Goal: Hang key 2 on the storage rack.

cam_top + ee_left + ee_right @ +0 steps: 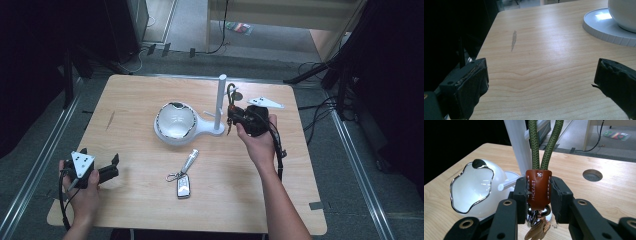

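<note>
My right gripper (538, 195) is shut on the brown leather tab (538, 185) of a keychain. Its olive green cord loop (549, 145) rises out of frame beside the white post (516, 147), and keys (537, 228) hang below the tab. In the high view the right gripper (233, 118) sits just right of the post (220, 100), with the cord loop (230, 92) standing up alongside it. I cannot tell whether the loop is over a peg. My left gripper (101, 157) rests open at the table's near left corner, and nothing lies between its jaws (541, 82).
A white bowl (174, 121) with a chrome rim sits on the stand's round base (599, 27), left of the post. A car key fob (183, 186) with a silver piece and ring lies in the table's middle front. A round cable hole (592, 175) is behind the post.
</note>
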{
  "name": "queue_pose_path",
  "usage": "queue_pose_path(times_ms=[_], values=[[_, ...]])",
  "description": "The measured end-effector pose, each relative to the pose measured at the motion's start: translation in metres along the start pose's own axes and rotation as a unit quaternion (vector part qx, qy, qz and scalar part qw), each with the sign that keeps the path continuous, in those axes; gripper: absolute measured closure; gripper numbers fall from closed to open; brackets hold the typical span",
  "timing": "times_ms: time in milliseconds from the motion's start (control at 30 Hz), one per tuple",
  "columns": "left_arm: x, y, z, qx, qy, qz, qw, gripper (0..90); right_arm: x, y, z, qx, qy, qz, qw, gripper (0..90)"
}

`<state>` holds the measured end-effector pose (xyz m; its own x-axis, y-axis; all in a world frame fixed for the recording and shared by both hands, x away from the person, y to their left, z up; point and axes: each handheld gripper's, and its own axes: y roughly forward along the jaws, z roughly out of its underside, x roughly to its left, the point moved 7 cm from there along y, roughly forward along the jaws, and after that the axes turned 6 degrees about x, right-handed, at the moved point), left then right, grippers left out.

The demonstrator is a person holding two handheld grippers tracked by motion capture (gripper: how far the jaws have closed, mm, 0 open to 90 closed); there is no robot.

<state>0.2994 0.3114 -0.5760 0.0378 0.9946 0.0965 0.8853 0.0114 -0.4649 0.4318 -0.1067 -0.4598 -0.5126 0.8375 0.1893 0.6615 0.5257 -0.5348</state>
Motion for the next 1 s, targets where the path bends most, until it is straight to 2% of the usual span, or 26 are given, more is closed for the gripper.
queue_pose_path(times_ms=[400,600,800,1000], values=[[0.000,0.001,0.000,0.000,-0.002,0.001,1.0000,0.0,0.004,0.011,0.010,0.023,-0.007,-0.006,0.9997,68.7],[0.000,0.001,0.000,0.000,-0.002,0.003,1.0000,0.0,0.006,0.012,0.011,0.031,0.003,-0.009,0.9995,67.4],[0.000,0.000,0.000,-0.001,-0.001,0.003,1.0000,0.0,0.004,0.009,0.013,0.035,0.007,-0.001,0.9994,63.9],[0.000,0.001,0.000,0.001,-0.001,0.003,1.0000,0.0,0.002,0.003,0.020,0.049,0.009,0.020,0.9986,58.1]])
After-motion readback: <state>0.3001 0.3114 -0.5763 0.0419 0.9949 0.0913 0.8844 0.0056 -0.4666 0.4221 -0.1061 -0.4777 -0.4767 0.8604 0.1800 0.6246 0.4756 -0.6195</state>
